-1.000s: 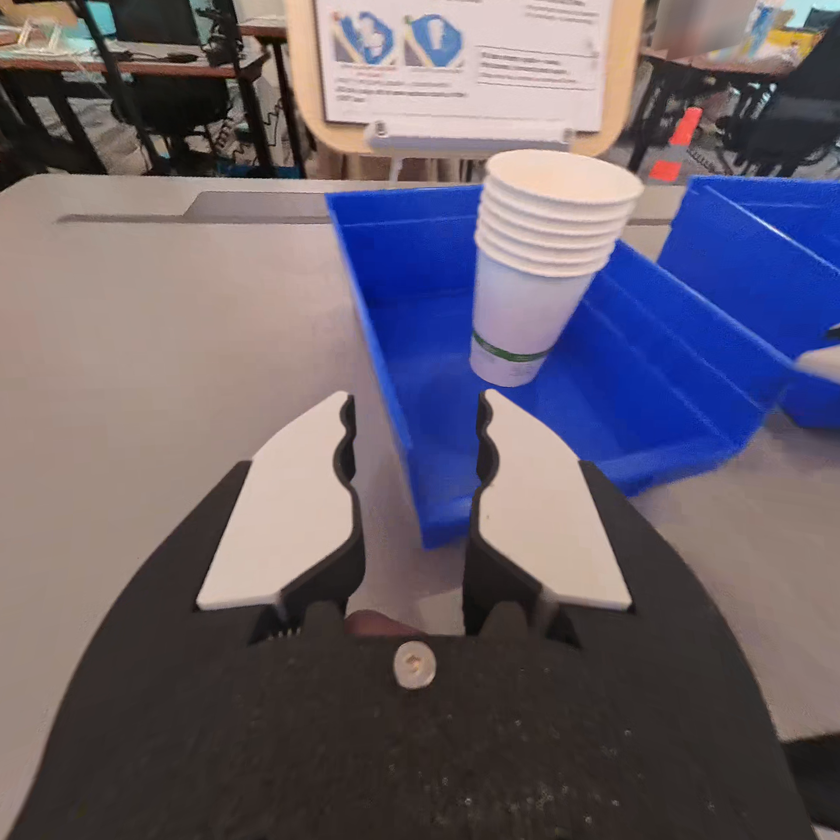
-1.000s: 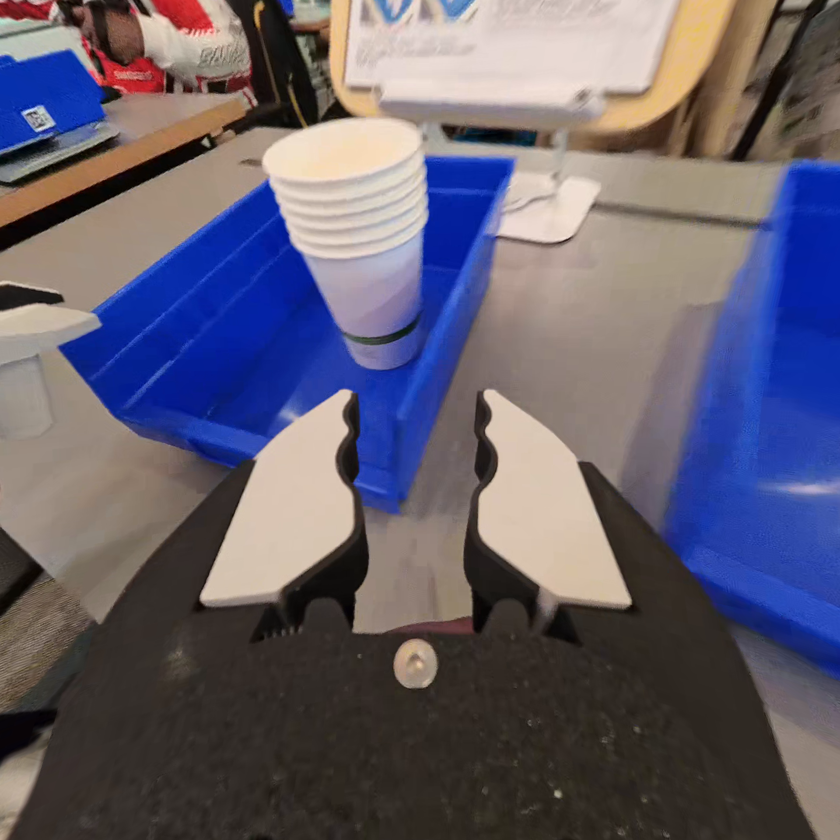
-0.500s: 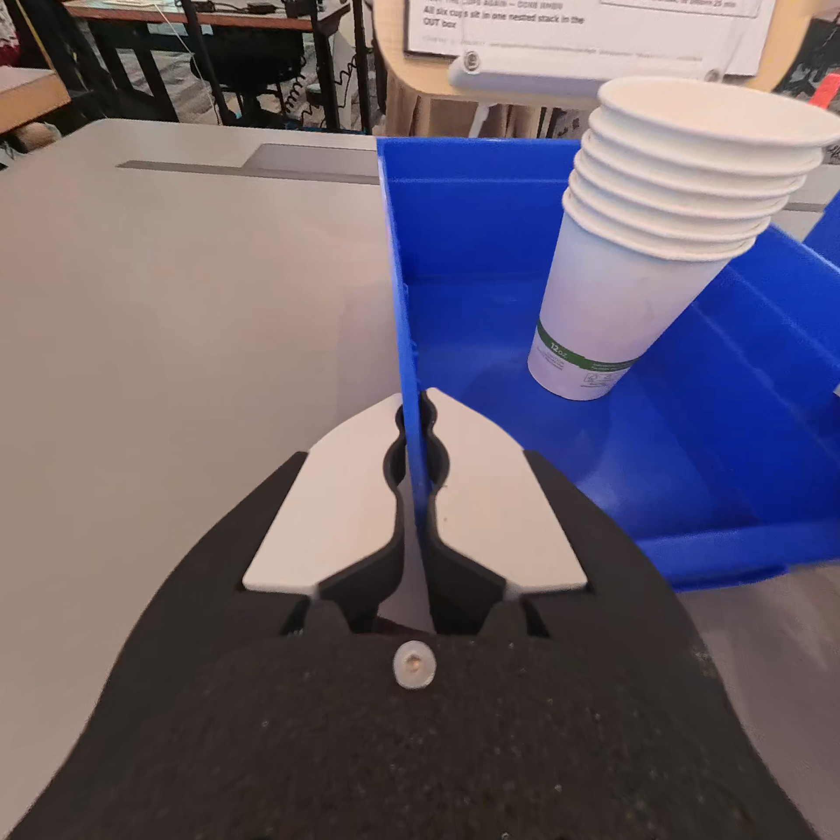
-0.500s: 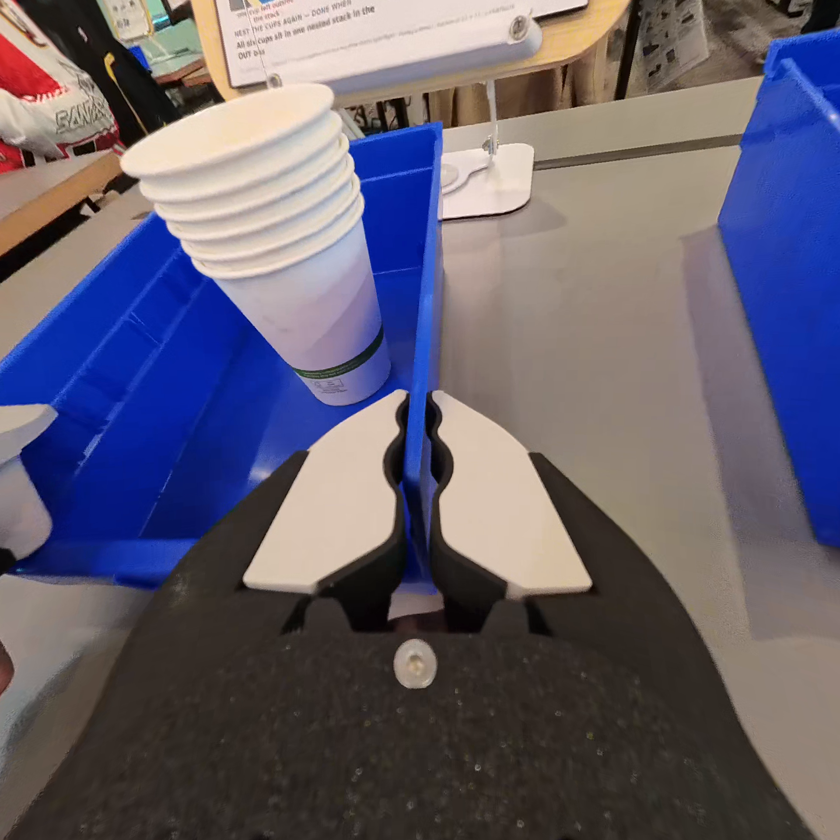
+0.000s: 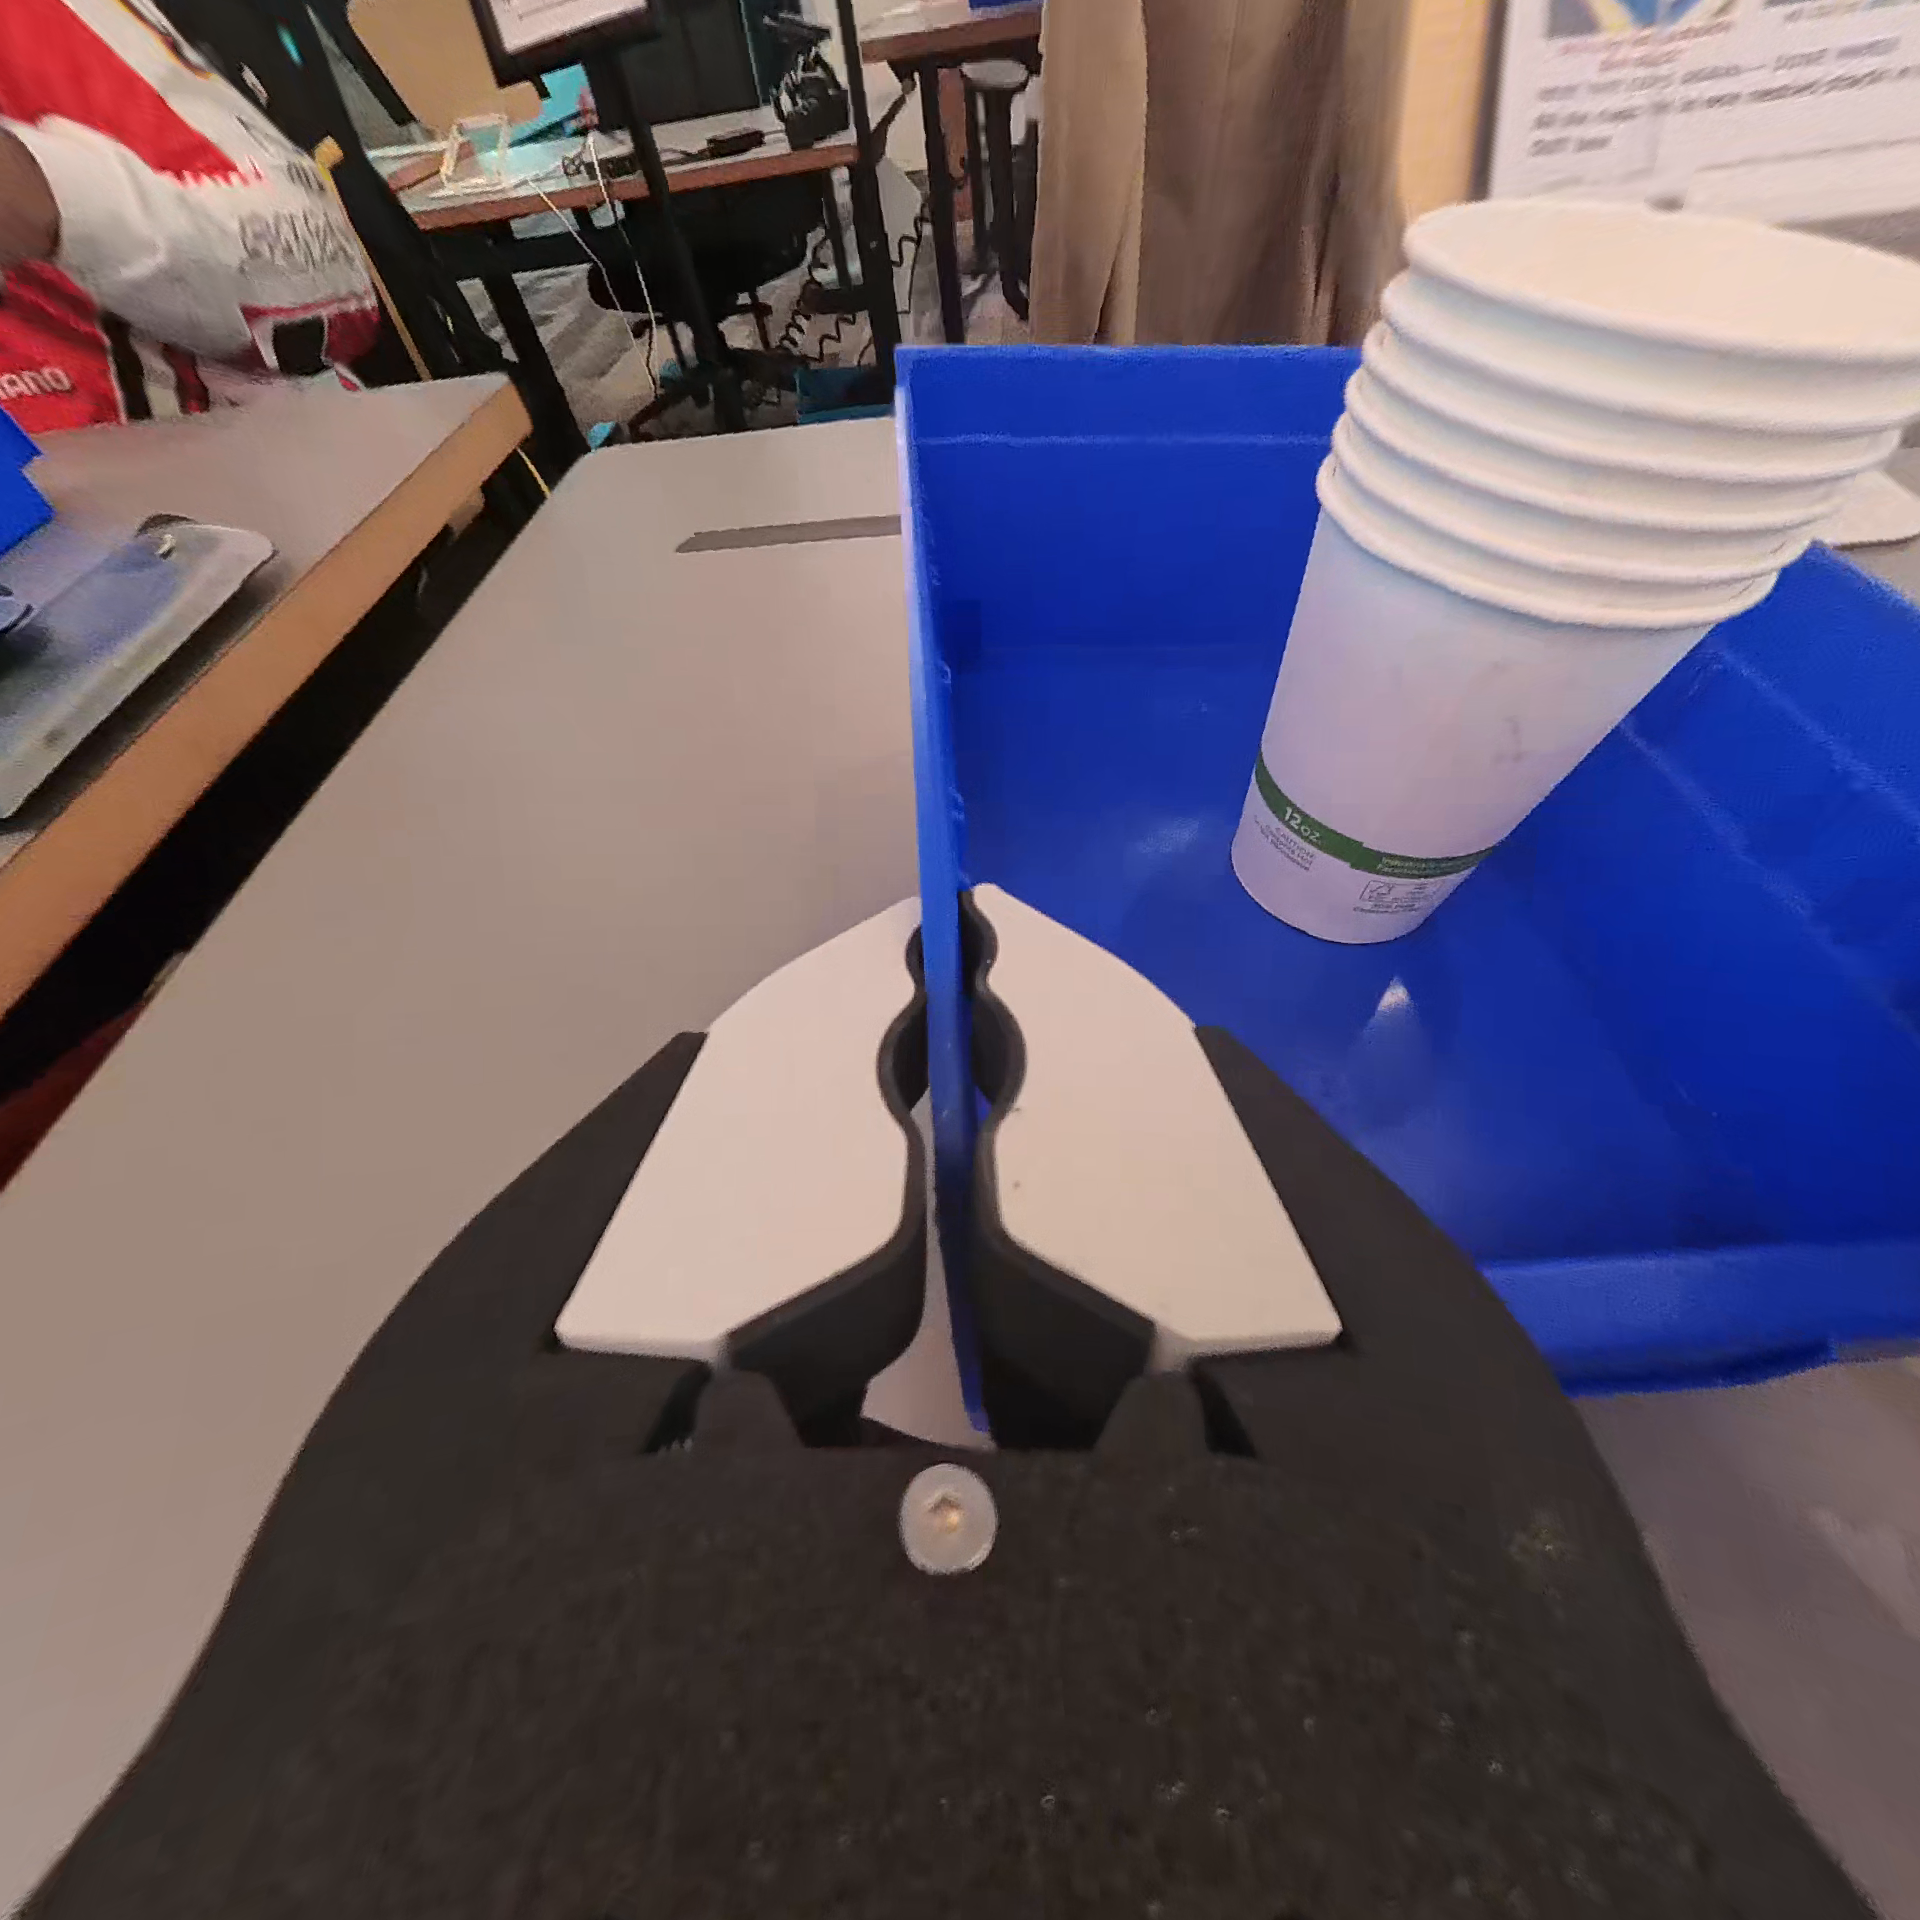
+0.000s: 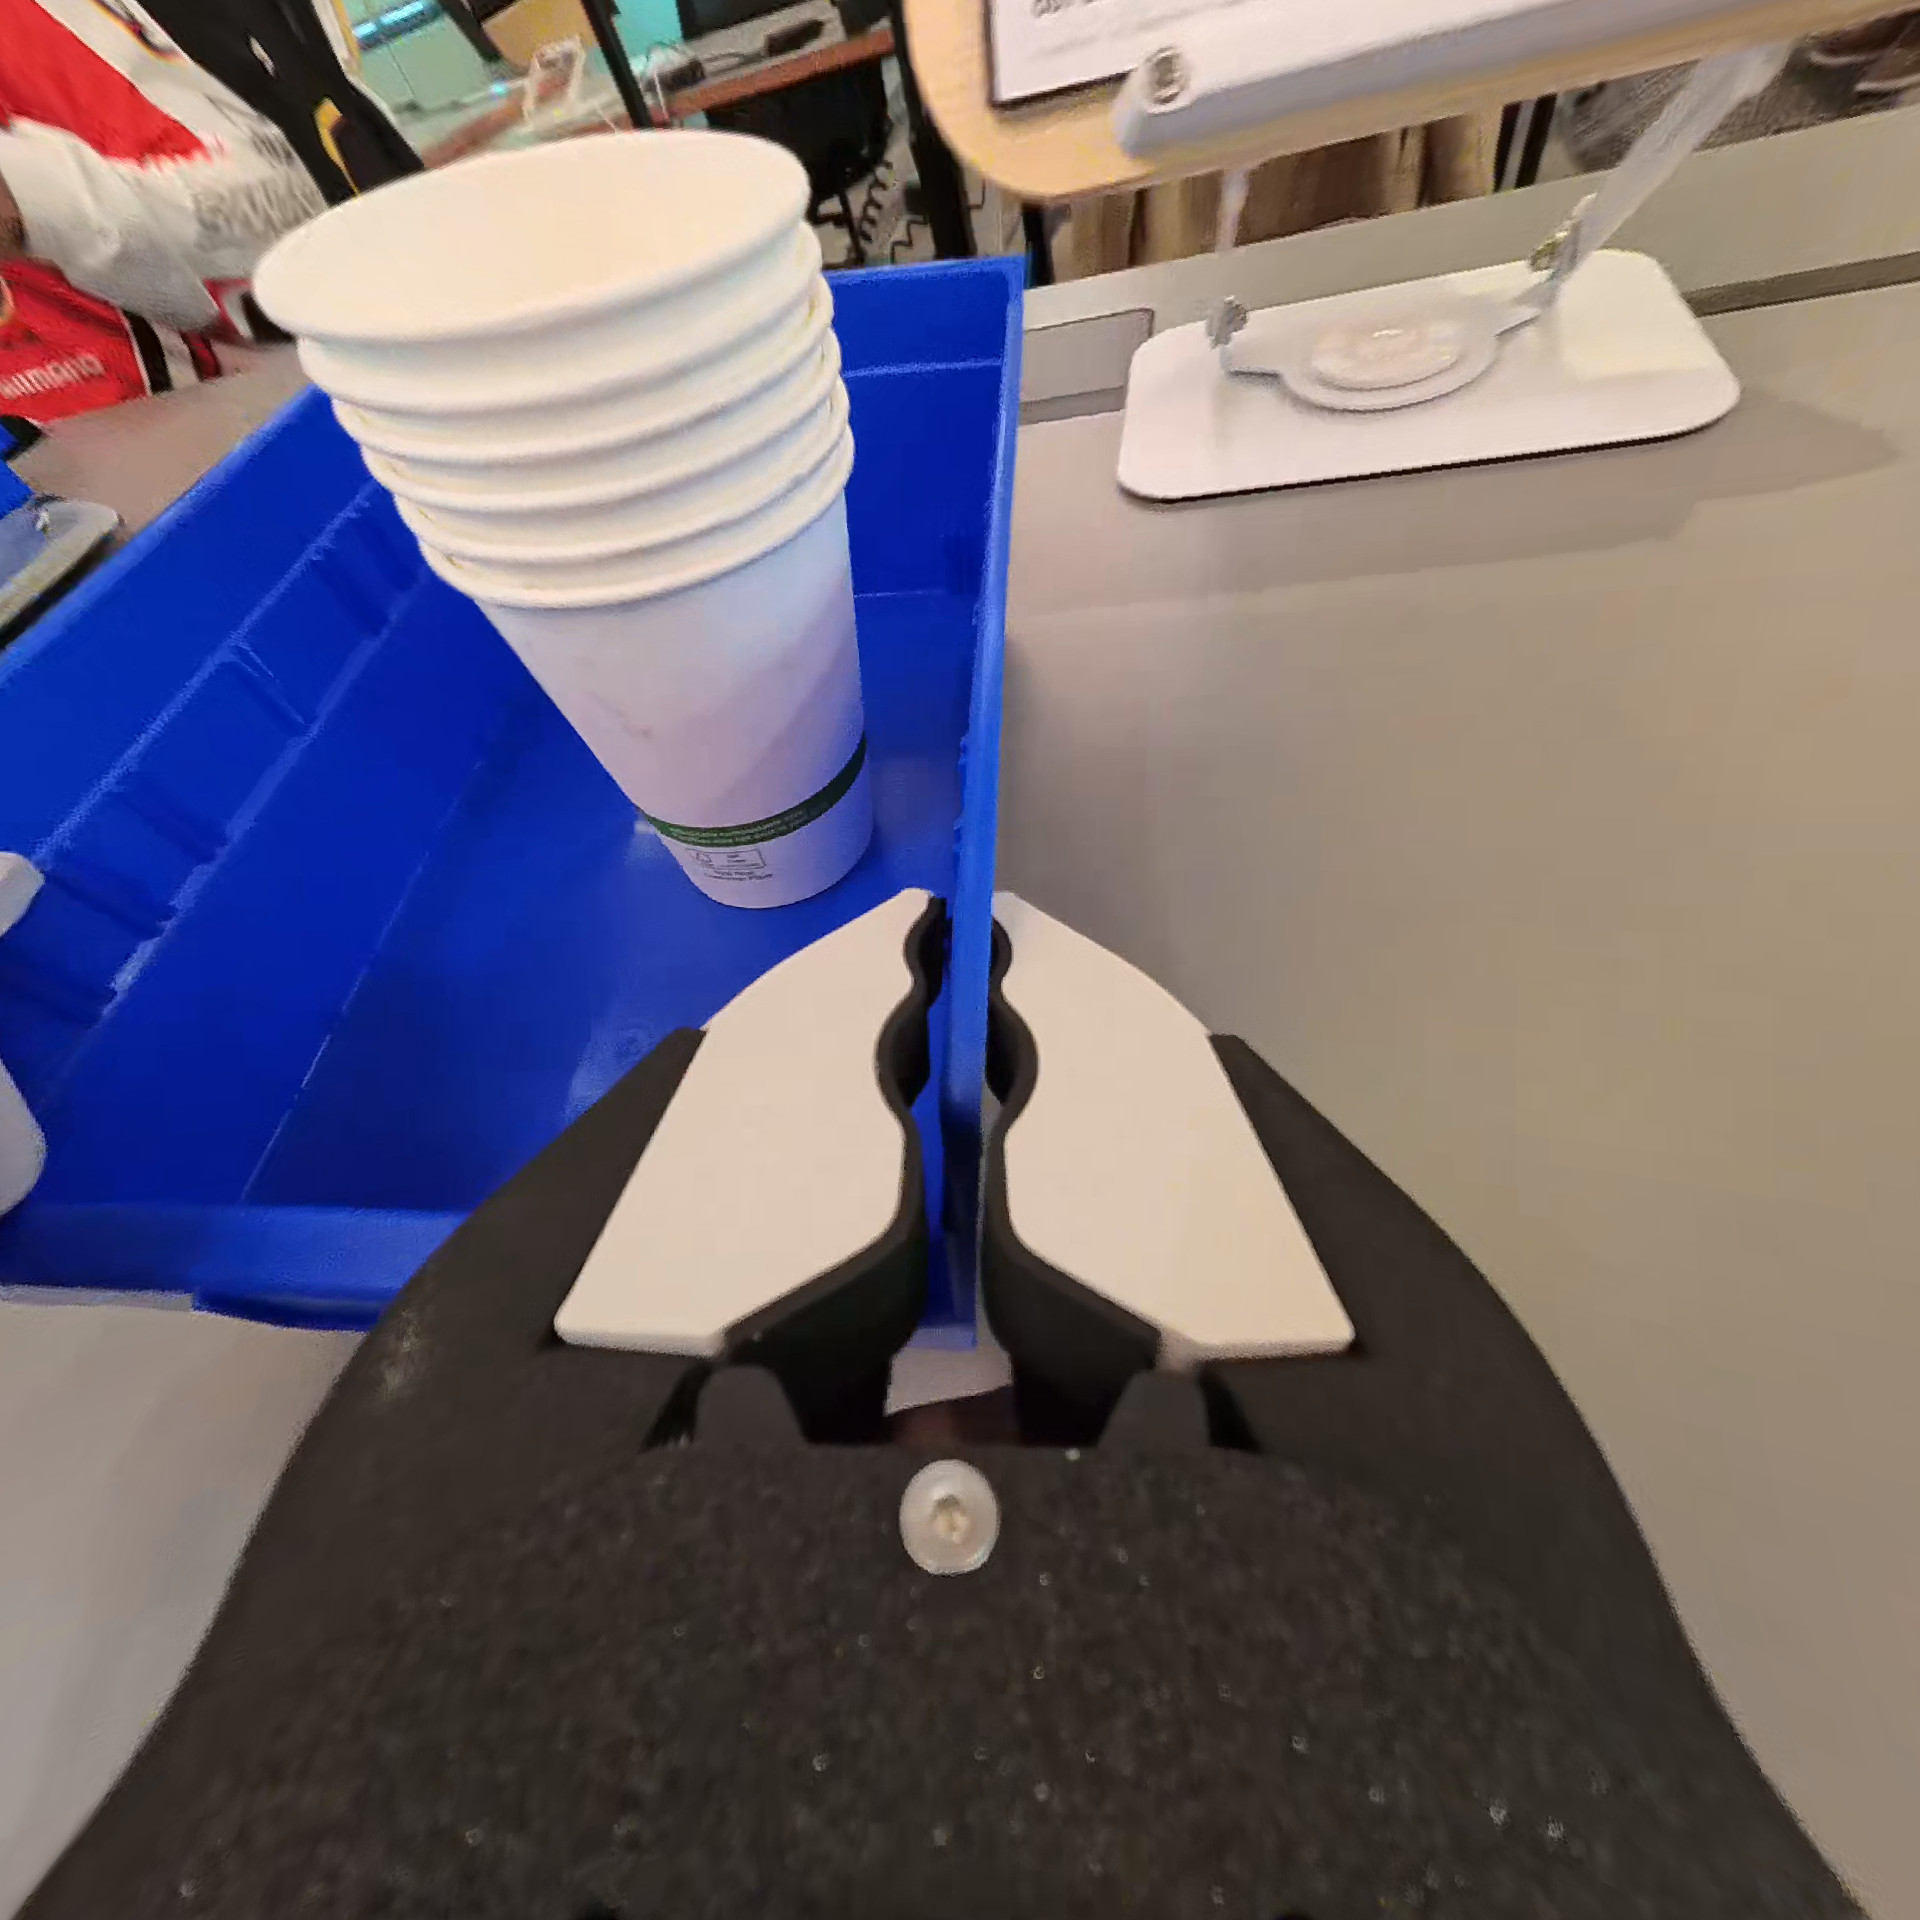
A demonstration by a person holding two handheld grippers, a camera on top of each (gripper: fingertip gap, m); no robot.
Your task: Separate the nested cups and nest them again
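Note:
A stack of several nested white paper cups [image 5: 1538, 582] with a green band near the base stands upright in a blue bin [image 5: 1091, 644]. It also shows in the right wrist view [image 6: 634, 499], inside the same bin [image 6: 312, 935]. My left gripper [image 5: 951, 935] is shut on the bin's left side wall. My right gripper [image 6: 968, 925] is shut on the bin's right side wall. The cups stand nearer the right wall. A white fingertip of the left gripper [image 6: 16, 894] shows at the left edge of the right wrist view.
The bin sits on a grey table [image 5: 582, 790]. A white stand base [image 6: 1423, 384] holding a sign board [image 6: 1299, 62] stands behind the bin to the right. Another table [image 5: 239, 520] and a person in red and white [image 5: 156, 239] are at the left.
Both grippers moved in from open and closed onto the bin's two side walls. Since half a second ago the view has turned left and closed in on the cups.

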